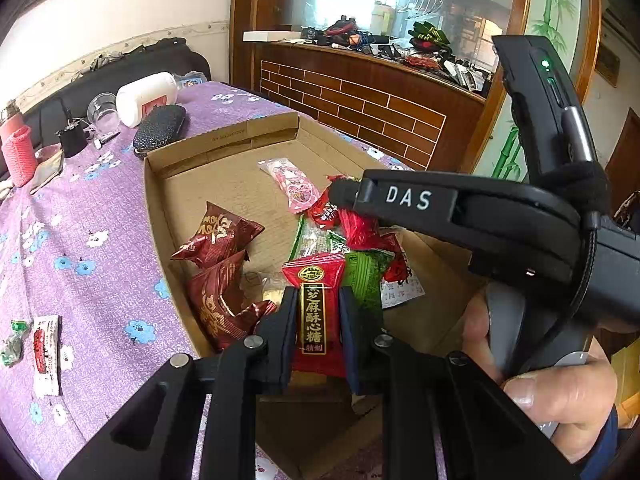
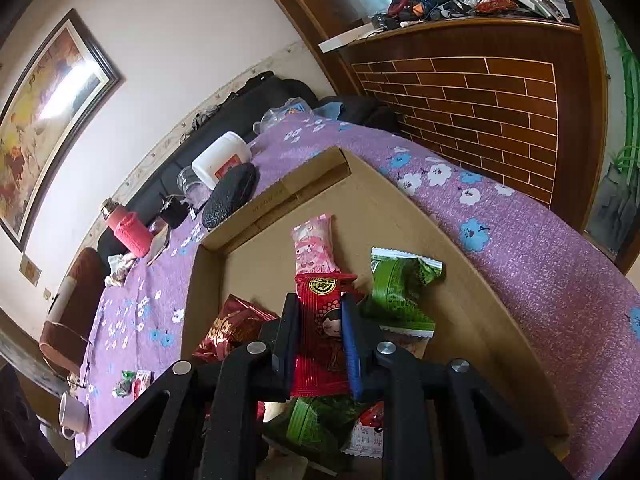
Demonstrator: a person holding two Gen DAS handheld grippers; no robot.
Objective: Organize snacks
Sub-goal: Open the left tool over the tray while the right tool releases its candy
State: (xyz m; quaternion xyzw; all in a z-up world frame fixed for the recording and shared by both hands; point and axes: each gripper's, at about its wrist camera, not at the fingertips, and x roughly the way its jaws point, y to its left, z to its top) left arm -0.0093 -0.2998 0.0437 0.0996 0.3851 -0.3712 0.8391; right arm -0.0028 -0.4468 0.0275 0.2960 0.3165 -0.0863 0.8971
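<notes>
Purple floral tablecloth [image 1: 100,208], white jar [image 1: 146,98], black case [image 1: 160,131], clear cup [image 1: 102,109], framed painting [image 2: 44,120], brick-patterned counter [image 2: 480,112]

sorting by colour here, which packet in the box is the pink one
The pink packet, printed with cartoon figures, lying alone toward the far end of the cardboard box. The others are red, dark red or green, and two red ones are held in the grippers.

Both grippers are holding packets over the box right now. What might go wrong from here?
1. The left gripper and right gripper are close together over the cardboard box; they may collide.
2. Each pinches a slippery red packet; either might slip out.
3. Snacks lying on the tablecloth could be forgotten.
</notes>
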